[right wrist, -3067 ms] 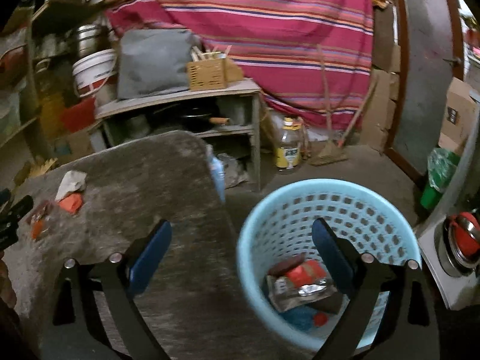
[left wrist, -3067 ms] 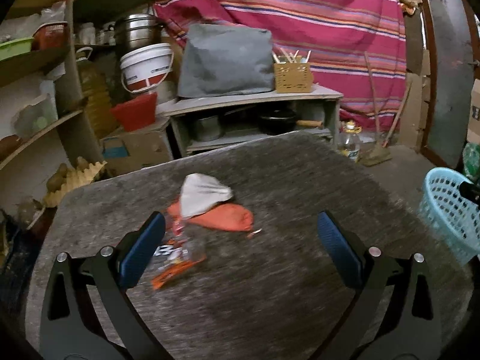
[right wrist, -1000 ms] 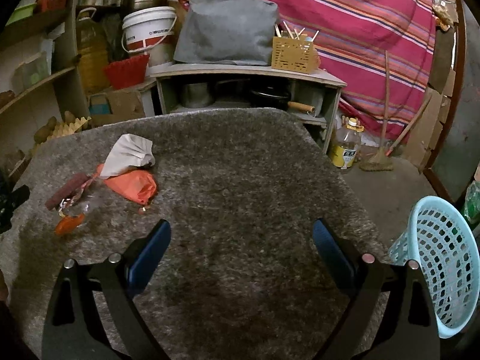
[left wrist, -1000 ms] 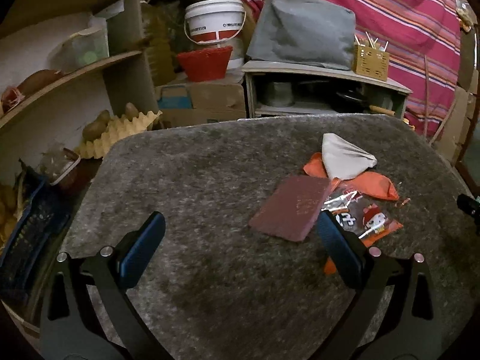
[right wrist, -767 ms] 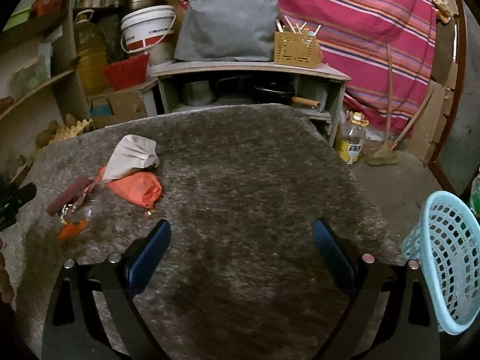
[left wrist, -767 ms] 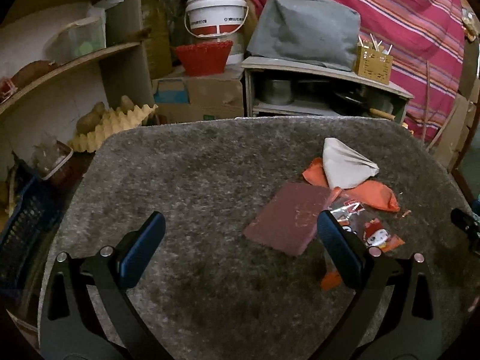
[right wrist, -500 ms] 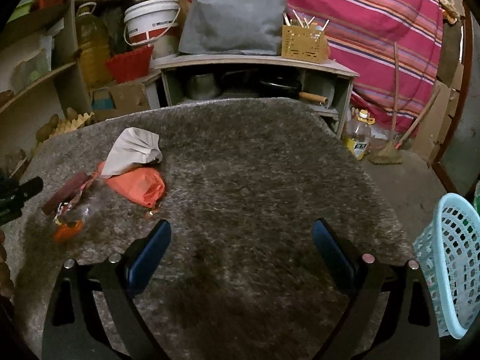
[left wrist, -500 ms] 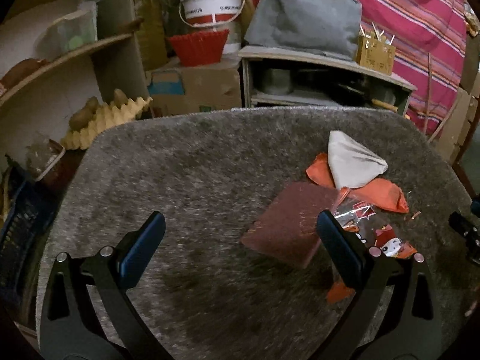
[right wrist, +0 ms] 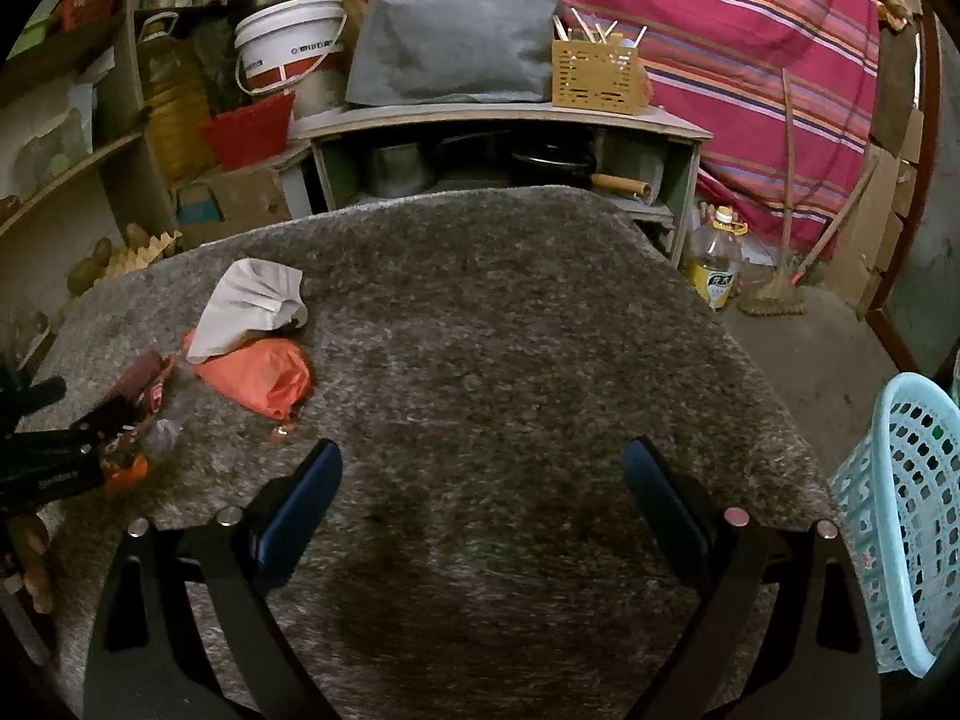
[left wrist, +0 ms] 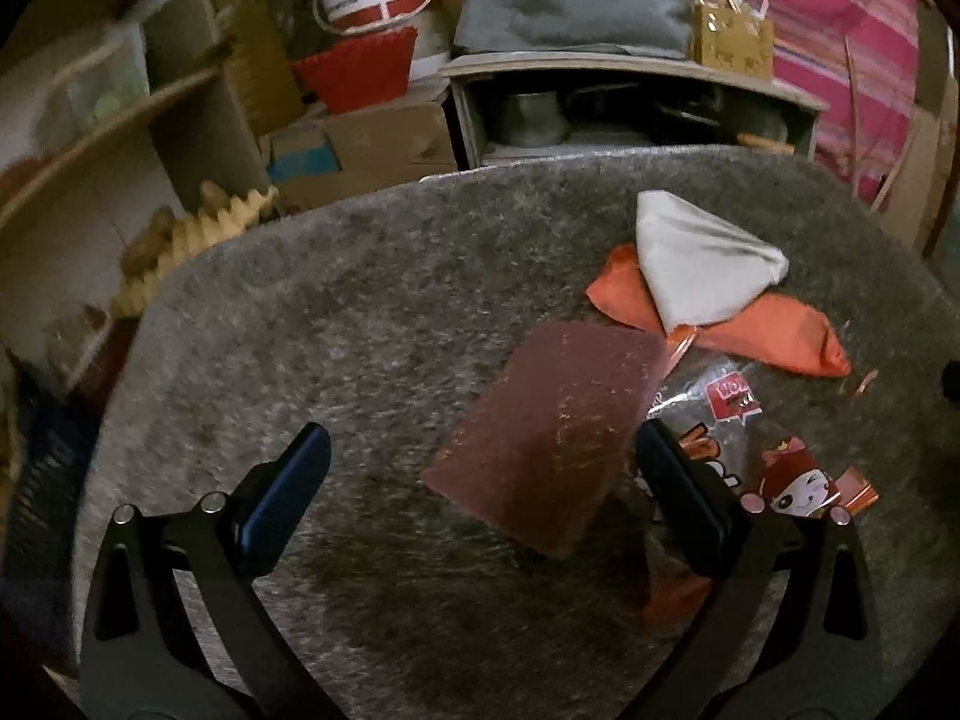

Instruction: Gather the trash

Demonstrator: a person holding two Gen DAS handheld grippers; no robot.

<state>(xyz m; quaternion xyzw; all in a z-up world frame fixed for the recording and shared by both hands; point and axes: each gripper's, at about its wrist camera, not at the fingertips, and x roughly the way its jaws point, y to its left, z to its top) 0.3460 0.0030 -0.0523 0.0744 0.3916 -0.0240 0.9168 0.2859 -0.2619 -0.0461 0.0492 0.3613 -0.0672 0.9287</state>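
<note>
The left gripper (left wrist: 480,480) hangs with jaws spread wide over the maroon pad (left wrist: 543,438), its right finger above a clear snack wrapper (left wrist: 744,456) printed with a cartoon face; the lettering is unreadable. Just beyond lie an orange bag (left wrist: 774,336) and a white crumpled paper (left wrist: 696,267). The right gripper (right wrist: 483,495) gapes empty over the grey rug (right wrist: 480,312). At far right stands a blue basket (right wrist: 900,528), contents hidden.
</note>
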